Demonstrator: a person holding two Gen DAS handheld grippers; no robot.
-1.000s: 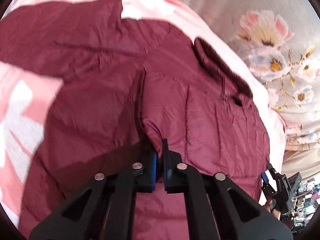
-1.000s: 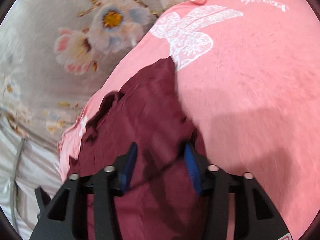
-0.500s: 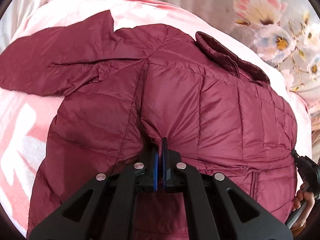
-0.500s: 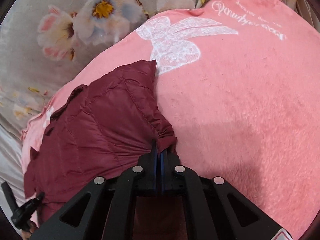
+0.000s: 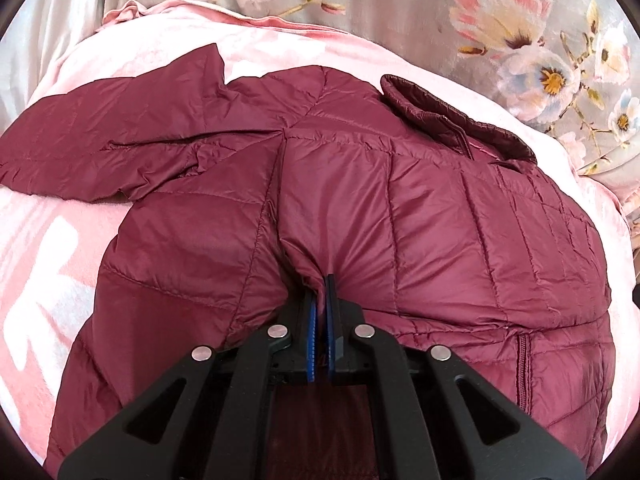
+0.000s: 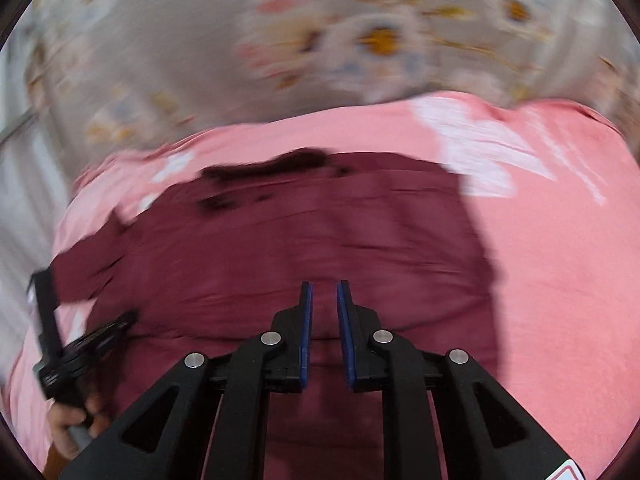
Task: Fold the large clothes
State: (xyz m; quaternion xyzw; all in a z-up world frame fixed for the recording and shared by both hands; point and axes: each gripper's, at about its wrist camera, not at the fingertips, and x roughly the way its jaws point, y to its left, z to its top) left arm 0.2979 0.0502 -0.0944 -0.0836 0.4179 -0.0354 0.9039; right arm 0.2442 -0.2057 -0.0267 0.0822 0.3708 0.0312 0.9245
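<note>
A maroon quilted puffer jacket (image 5: 440,220) lies on a pink blanket (image 5: 36,264), collar at the far right, one sleeve (image 5: 100,148) spread to the left. My left gripper (image 5: 321,284) is shut on a pinched fold of the jacket near its middle. In the blurred right wrist view the jacket (image 6: 280,248) lies below my right gripper (image 6: 324,288), whose fingers stand a small gap apart with nothing between them. The left gripper and the hand holding it show at the lower left of that view (image 6: 80,348).
A grey floral bedsheet (image 5: 500,20) lies beyond the blanket. The blanket (image 6: 560,280) has white printed patterns and stretches to the right of the jacket.
My right gripper has let go of the jacket's edge, opened slightly and swung over the jacket. My left gripper stays shut on its fold; the jacket now lies more spread out.
</note>
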